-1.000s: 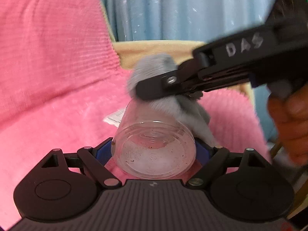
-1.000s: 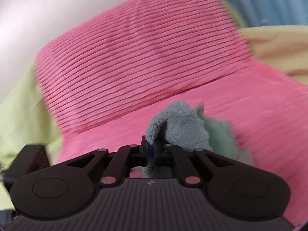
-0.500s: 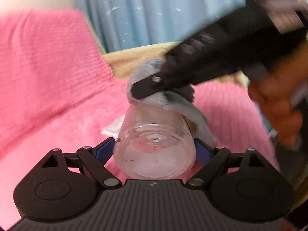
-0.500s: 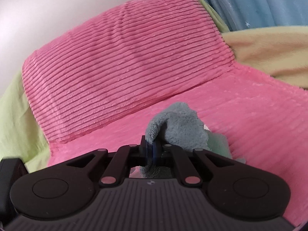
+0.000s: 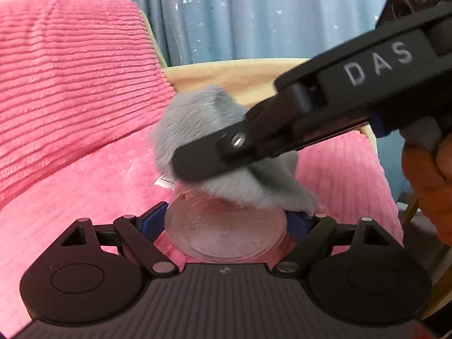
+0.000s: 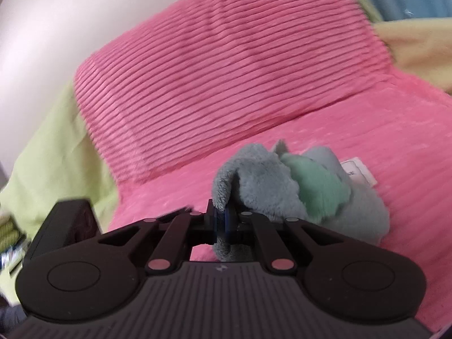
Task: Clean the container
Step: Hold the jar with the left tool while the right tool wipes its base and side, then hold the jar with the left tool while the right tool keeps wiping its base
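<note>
Container: one clear plastic container (image 5: 226,231) is sitting clamped between the blue pads of the left gripper (image 5: 226,223), its round base facing the left wrist camera; brown specks and a reddish smear are showing through the plastic.
Left gripper: its two fingers are pressing on opposite sides of the container, holding it just above the pink blanket (image 5: 84,192).
Cloth: one fluffy grey cloth (image 5: 197,118), with a green side showing in the right wrist view (image 6: 313,186), is draping over the far end of the container and touching it.
Right gripper: its two fingers (image 6: 226,220) are pinching together on a fold of the cloth; in the left wrist view its black body, lettered "DAS", is reaching in above the container (image 5: 234,144).
Hand: one hand (image 5: 426,186) is gripping the handle of the right gripper, to the right of the container.
Surface: the pink ribbed blanket is lying under the container; one white tag (image 6: 358,172) is resting on it just beyond the cloth.
Pillow: one pink ribbed pillow (image 6: 226,70) is rising behind the container, to its left in the left wrist view.
Room: yellow-green bedding (image 6: 56,147) is showing beside the pillow, pale yellow fabric (image 5: 226,76) behind the cloth, and a blue curtain with small white stars (image 5: 254,14) is hanging farthest back.
</note>
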{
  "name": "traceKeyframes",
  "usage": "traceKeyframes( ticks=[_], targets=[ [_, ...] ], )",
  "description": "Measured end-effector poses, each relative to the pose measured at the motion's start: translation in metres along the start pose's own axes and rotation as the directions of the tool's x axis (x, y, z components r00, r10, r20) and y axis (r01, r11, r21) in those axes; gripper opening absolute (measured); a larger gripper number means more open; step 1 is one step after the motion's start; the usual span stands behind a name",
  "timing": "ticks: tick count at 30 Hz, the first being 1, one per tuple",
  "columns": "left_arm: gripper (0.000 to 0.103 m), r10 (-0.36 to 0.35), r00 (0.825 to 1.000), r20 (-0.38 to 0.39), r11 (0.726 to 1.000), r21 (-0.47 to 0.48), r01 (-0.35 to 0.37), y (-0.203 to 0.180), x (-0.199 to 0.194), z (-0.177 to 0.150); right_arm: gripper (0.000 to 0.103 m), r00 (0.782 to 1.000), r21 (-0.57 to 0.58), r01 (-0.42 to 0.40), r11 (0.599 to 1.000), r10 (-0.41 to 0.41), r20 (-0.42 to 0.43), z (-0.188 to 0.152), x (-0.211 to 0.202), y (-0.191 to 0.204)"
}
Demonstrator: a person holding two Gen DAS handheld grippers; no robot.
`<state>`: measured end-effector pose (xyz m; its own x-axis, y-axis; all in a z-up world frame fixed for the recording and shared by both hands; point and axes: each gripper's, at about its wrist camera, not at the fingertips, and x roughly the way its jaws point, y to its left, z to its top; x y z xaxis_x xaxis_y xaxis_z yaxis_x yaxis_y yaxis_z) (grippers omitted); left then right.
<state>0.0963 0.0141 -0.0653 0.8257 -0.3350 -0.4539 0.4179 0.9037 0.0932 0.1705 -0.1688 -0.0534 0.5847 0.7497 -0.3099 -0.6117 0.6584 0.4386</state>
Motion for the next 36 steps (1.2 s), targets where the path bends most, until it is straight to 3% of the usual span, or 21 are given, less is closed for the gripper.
traceKeyframes(
  ticks=[8, 11, 12, 15, 17, 20, 23, 25, 29, 32, 36],
  targets=[
    [0.085, 0.021, 1.000, 0.002, 0.996, 0.083, -0.021, -0.014, -0.001, 0.000, 0.003, 1.000, -0.004, 0.002, 1.000, -0.002, 0.003, -0.004, -0.005, 0.002],
    [0.086, -0.005, 1.000, 0.000, 1.000, 0.014, 0.005, -0.006, -0.003, 0.001, 0.003, 1.000, -0.006, 0.003, 1.000, -0.003, 0.004, -0.005, -0.007, 0.003],
    [0.086, -0.033, 0.999, 0.004, 0.998, -0.052, 0.033, 0.000, -0.006, -0.001, 0.003, 1.000, -0.008, 0.005, 1.000, -0.005, 0.004, -0.005, -0.006, 0.003],
    [0.086, -0.108, 0.994, 0.021, 0.968, -0.225, 0.109, 0.021, -0.005, -0.003, 0.003, 1.000, -0.002, 0.007, 1.000, -0.007, 0.003, 0.004, 0.008, 0.000],
    [0.086, -0.119, 0.993, 0.009, 0.952, -0.283, 0.117, 0.025, -0.001, -0.004, 0.003, 1.000, -0.001, 0.010, 1.000, -0.010, 0.001, 0.005, 0.009, 0.001],
    [0.085, -0.093, 0.996, 0.006, 0.967, -0.238, 0.092, 0.019, -0.001, -0.001, 0.003, 1.000, -0.003, -0.017, 1.000, 0.017, -0.019, 0.005, 0.010, 0.004],
    [0.085, 0.000, 1.000, -0.004, 0.998, -0.061, 0.000, 0.002, -0.001, 0.004, 0.003, 0.996, 0.004, -0.073, 0.997, 0.073, -0.045, 0.004, 0.011, 0.008],
    [0.085, 0.050, 0.999, -0.005, 0.997, 0.054, -0.050, -0.010, -0.002, 0.004, 0.003, 0.996, 0.006, -0.072, 0.997, 0.072, -0.043, 0.004, 0.012, 0.008],
    [0.085, 0.078, 0.997, -0.001, 0.984, 0.158, -0.077, -0.025, -0.003, 0.004, 0.003, 0.997, 0.010, -0.069, 0.998, 0.069, -0.040, 0.004, 0.013, 0.008],
    [0.085, 0.082, 0.997, 0.004, 0.981, 0.175, -0.081, -0.029, -0.006, 0.003, 0.002, 0.997, 0.013, -0.067, 0.998, 0.068, -0.037, 0.004, 0.014, 0.009],
    [0.086, 0.013, 1.000, 0.007, 1.000, 0.002, -0.013, -0.008, -0.010, 0.001, 0.003, 0.997, 0.016, -0.065, 0.998, 0.065, -0.034, 0.003, 0.015, 0.009]
  ],
)
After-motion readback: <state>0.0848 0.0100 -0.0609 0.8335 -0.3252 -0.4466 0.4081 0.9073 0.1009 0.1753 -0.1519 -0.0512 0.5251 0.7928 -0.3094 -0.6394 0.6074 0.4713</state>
